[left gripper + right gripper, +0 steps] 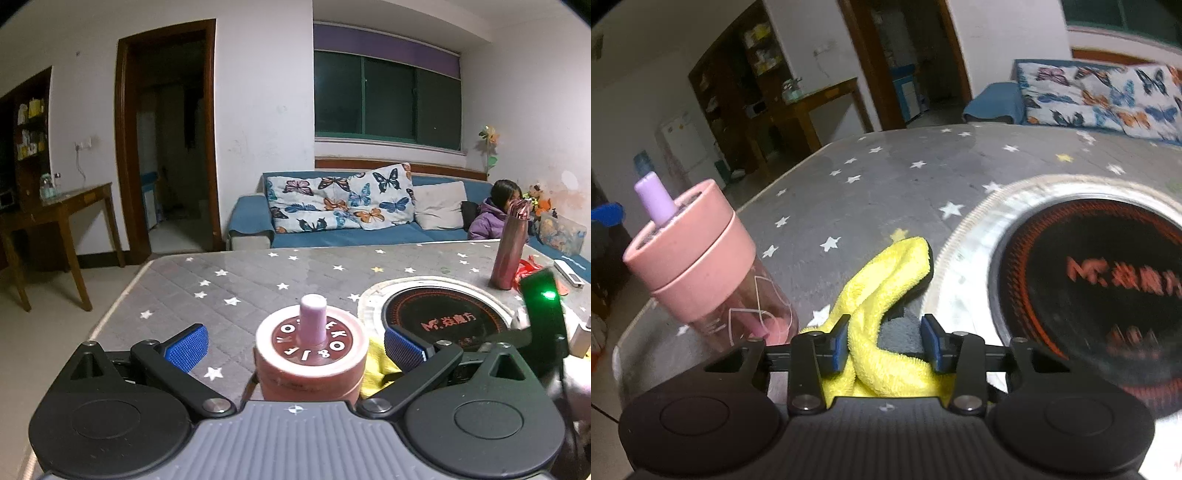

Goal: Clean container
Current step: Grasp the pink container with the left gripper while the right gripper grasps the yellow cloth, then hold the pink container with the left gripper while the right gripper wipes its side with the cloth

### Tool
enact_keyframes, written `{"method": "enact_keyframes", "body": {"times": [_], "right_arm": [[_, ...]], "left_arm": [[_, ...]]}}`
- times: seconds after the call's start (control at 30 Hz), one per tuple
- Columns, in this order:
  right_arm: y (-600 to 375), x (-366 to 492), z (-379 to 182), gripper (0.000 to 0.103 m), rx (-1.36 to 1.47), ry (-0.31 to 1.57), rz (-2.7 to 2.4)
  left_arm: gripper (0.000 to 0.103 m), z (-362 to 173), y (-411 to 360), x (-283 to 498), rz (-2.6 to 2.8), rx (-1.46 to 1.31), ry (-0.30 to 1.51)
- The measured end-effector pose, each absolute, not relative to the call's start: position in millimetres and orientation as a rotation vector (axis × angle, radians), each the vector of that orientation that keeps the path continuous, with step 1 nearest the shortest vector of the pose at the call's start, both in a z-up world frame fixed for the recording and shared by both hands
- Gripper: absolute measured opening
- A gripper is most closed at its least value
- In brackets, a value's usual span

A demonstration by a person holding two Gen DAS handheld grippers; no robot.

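A home living room: blue sofa (369,232), butterfly cushions (332,203), star-patterned table (240,280).

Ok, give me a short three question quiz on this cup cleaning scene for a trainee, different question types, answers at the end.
1. True or false: the right claw is already shut tight on the yellow cloth.
2. Multiple choice: what sticks up from the pink cup lid? A) a metal spoon B) a purple straw C) a brush
3. Fill in: the left claw is wide open with the pink cup standing ____ its fingers.

Key:
1. False; the cloth lies between its fingers, but a gap shows beside the right finger.
2. B
3. between
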State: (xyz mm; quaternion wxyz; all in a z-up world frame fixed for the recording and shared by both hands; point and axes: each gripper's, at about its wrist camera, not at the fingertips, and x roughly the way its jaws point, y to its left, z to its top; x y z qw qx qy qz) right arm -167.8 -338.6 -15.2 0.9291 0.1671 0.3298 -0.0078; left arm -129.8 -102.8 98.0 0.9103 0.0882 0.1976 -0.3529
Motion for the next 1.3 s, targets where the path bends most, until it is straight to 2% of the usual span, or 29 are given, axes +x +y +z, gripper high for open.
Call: {"method": "enact_keyframes", "body": {"times": [0.23,0.33,0.43,0.73,0.9,1.3], "right_arm": [[-356,-197,0,0.021,0.522,0.597,-0.002],[-362,-201,12,0.018,0.584,0.538,0.028],[-366,-203,24,0.017,0.629,0.487,0.062],[-370,-198,62,0.016,0.716,0.322,0.192],[-366,-188,75,0.016,0.727,0.268,0.260],[-375,-151,10,0.016,0.850,0.372,0.231]], "left_arm": [[0.103,96,-106,-123,-0.745,0.184,0.414],[0.102,95,-108,-123,-0.750,0.191,0.412],[0.102,95,-106,-121,-0.757,0.188,0.411],[0.090,93,-104,-115,-0.777,0.191,0.420],[0.088,93,-103,-114,-0.786,0.187,0.418],[0.088,87,-110,-113,-0.804,0.187,0.441]]}}
